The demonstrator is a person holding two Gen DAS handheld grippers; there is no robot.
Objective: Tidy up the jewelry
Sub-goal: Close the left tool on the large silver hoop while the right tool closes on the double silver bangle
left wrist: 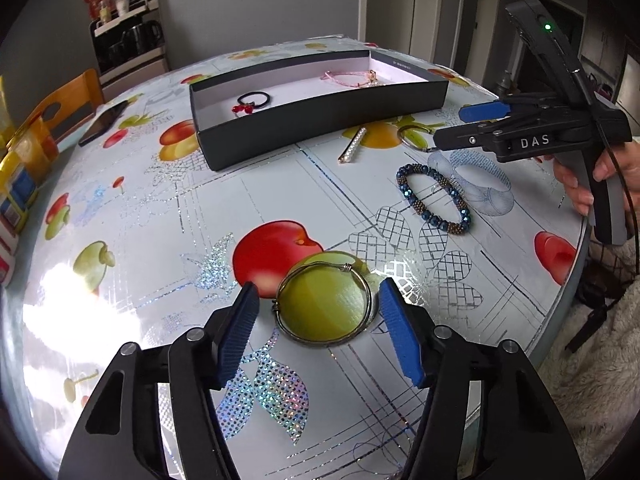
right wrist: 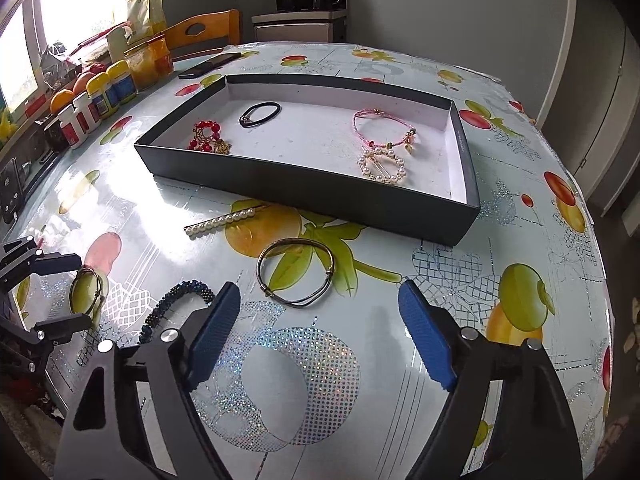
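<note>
Left gripper sits low in its wrist view with its blue pads spread wide on either side of a thin wire bangle lying flat on the tablecloth; nothing is pinched yet. Right gripper is likewise spread and empty, hovering near a second, darker bangle at the centre of its view.

Judging by what lies where, the sorting is roughly half done. Already inside the dark tray in the upper middle of the right view are a red beaded piece, a black hair tie, a pink cord bracelet and a pearl ring clip. Outside the tray are both bangles, a pearl hair pin just below the tray's near wall, and a blue beaded bracelet at right of the left view.
</note>
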